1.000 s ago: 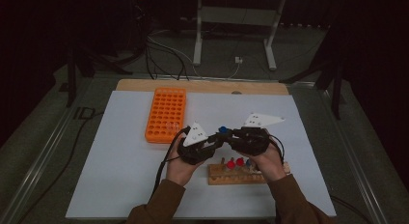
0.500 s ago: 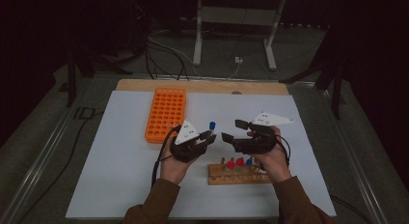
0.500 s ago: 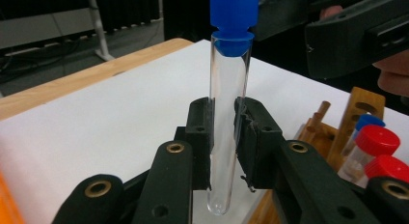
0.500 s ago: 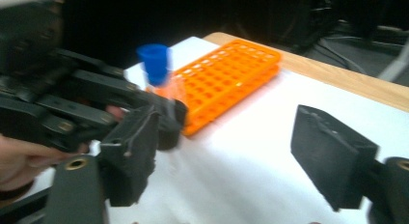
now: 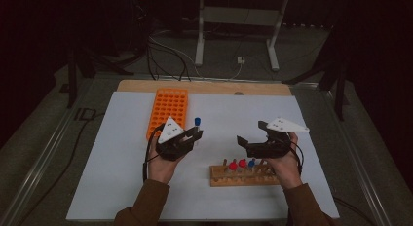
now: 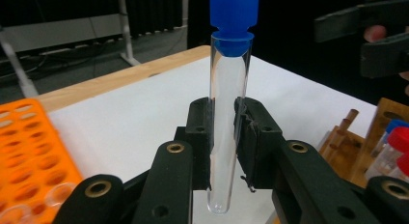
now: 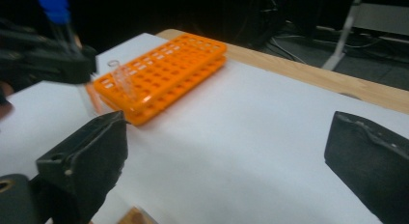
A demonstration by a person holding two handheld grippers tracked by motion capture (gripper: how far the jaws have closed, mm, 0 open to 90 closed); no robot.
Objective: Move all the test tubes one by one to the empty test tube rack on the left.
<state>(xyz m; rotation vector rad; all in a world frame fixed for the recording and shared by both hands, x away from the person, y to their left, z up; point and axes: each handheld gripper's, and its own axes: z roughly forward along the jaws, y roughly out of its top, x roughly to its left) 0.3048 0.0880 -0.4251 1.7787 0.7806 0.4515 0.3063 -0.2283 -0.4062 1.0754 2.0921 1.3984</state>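
Note:
A clear test tube with a blue cap [image 6: 229,118] stands upright between the pads of my left gripper [image 6: 223,132], which is shut on it. From above, that left gripper [image 5: 194,135] hovers just right of the orange rack [image 5: 168,109], the blue cap [image 5: 197,122] sticking up. My right gripper [image 5: 252,132] hangs above the wooden rack [image 5: 243,176]. Its jaws have just been opening and stand wide apart with nothing between them [image 7: 229,132]. The left gripper [image 7: 48,60] with the tube appears at the far left of the right gripper view.
The wooden rack [image 6: 357,151] holds red- and blue-capped tubes. One uncapped clear tube [image 7: 123,79] stands in the orange rack [image 7: 164,74]. A white sheet [image 5: 117,177] covers the table, with a wooden strip along the far edge [image 5: 204,87]. Cables and a metal stand lie beyond.
The two grippers, close together a second ago, have drawn apart. The right gripper opened and moved right; the left gripper moved left with the blue-capped tube in it.

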